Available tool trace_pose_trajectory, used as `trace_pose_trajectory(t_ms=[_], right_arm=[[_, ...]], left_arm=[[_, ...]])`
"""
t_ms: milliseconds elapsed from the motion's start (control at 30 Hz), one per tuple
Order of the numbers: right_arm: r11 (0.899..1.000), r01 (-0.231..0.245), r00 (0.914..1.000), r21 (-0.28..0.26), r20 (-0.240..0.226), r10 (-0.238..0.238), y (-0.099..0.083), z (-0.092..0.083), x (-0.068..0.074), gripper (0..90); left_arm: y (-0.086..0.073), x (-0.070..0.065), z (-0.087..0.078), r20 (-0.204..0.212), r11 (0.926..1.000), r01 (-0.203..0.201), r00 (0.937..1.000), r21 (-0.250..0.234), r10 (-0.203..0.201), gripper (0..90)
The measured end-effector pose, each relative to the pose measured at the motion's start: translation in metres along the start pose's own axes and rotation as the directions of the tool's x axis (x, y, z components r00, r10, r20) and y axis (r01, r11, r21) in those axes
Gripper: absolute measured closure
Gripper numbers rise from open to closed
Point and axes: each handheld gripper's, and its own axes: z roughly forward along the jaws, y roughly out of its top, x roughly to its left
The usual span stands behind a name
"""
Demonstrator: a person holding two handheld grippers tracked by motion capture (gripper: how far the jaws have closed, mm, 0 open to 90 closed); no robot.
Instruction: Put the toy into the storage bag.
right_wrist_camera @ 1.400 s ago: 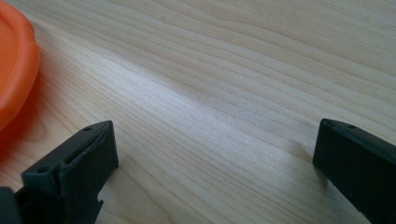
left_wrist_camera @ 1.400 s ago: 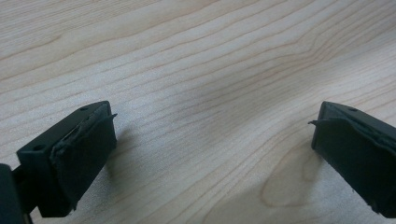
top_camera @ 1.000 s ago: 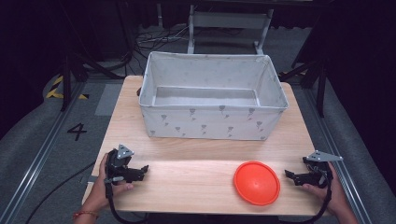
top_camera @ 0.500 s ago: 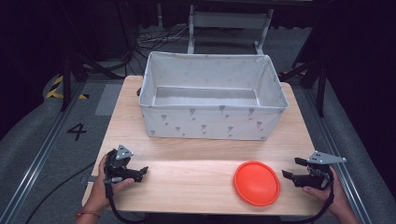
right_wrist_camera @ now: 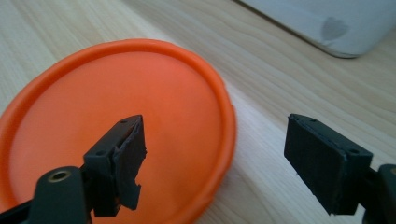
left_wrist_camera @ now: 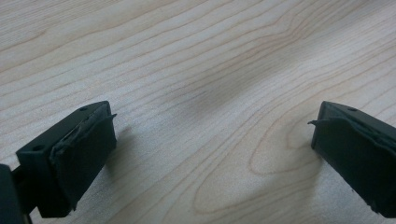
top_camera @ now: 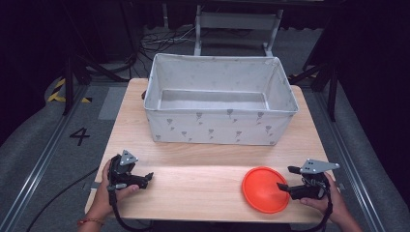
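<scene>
Reaching in, the right hand-held gripper [right_wrist_camera: 215, 163] straddles the orange disc's [right_wrist_camera: 116, 126] rim, jaws just narrowed but probably not gripping; bin [top_camera: 220, 128] waits empty, left hand-held gripper [left_wrist_camera: 210, 154] idles wide.

Wooden table [top_camera: 203, 183], orange disc [top_camera: 263, 189] (near edge), fabric bin [top_camera: 220, 128]

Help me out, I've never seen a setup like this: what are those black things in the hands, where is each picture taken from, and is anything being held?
A person holds a two-jaw tool in each hand. The high view looks down on a wooden table; the other two pictures come from cameras riding on each tool. On the table stand a grey fabric bin and an orange disc. The left gripper rests open over bare wood. The right gripper has just been closing its jaws and straddles the disc's rim without gripping it. Nothing is held.
</scene>
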Motion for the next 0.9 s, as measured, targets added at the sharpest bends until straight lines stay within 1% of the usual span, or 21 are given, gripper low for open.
trace_pose_trajectory(t_ms=[200, 300, 367, 433, 500, 600, 667, 700, 733, 767, 800, 833, 900], right_arm=[[0.999, 0.020, 0.9997, 0.042, -0.017, -0.019, 0.001, 0.013, 0.006, 22.7], [0.998, 0.019, 0.9997, 0.060, -0.019, -0.018, 0.001, 0.020, 0.006, 22.6], [0.997, 0.021, 0.9997, 0.077, -0.011, -0.020, 0.000, 0.024, 0.006, 22.7], [0.996, 0.020, 0.9997, 0.091, -0.015, -0.019, -0.001, 0.028, 0.006, 22.2], [0.996, 0.017, 0.9998, 0.089, -0.013, -0.016, -0.001, 0.029, 0.006, 21.8], [0.997, -0.003, 0.9987, 0.071, -0.050, 0.006, -0.002, 0.030, 0.006, 32.1], [0.997, -0.008, 0.9987, 0.072, -0.049, 0.011, -0.002, 0.030, 0.005, 34.7], [0.997, -0.022, 0.9986, 0.072, -0.046, 0.025, -0.001, 0.030, 0.005, 40.0], [0.997, -0.027, 0.9985, 0.070, -0.045, 0.030, -0.001, 0.030, 0.003, 44.7], [0.996, -0.046, 0.9977, 0.070, -0.047, 0.049, 0.000, 0.029, 0.000, 50.5], [0.995, -0.073, 0.9953, 0.069, -0.058, 0.077, 0.001, 0.029, -0.005, 56.0], [0.995, -0.073, 0.9953, 0.069, -0.058, 0.077, 0.001, 0.029, -0.005, 56.0], [0.993, -0.101, 0.9907, 0.065, -0.086, 0.106, 0.000, 0.029, -0.012, 62.3]], left_arm=[[0.000, 0.000, 0.000, -0.001, 1.0000, -0.002, 1.0000, -0.001, 0.002, 0.2], [0.000, 0.000, 0.000, -0.001, 1.0000, -0.001, 1.0000, -0.002, 0.001, 0.2], [0.000, 0.000, 0.000, -0.001, 1.0000, -0.001, 1.0000, -0.002, 0.001, 0.2], [0.000, 0.000, 0.000, -0.001, 1.0000, -0.002, 1.0000, -0.001, 0.002, 0.2], [0.000, 0.000, 0.000, -0.001, 1.0000, -0.002, 1.0000, -0.002, 0.002, 0.2], [0.000, 0.000, 0.000, 0.000, 1.0000, 0.000, 1.0000, 0.000, 0.000, 0.2], [0.000, 0.000, 0.000, -0.002, 1.0000, -0.002, 1.0000, -0.001, 0.002, 0.2], [0.000, 0.000, 0.000, -0.002, 1.0000, -0.002, 1.0000, -0.002, 0.002, 0.2], [0.000, 0.000, 0.000, -0.002, 1.0000, -0.002, 1.0000, -0.002, 0.002, 0.2], [0.000, 0.000, 0.000, -0.002, 1.0000, -0.002, 1.0000, -0.002, 0.002, 0.2], [0.000, 0.000, 0.000, -0.002, 1.0000, -0.002, 1.0000, -0.002, 0.002, 0.2], [0.000, 0.000, 0.000, -0.002, 1.0000, -0.002, 1.0000, -0.002, 0.002, 0.2], [0.000, 0.000, 0.000, -0.002, 1.0000, -0.002, 1.0000, -0.002, 0.002, 0.2]])
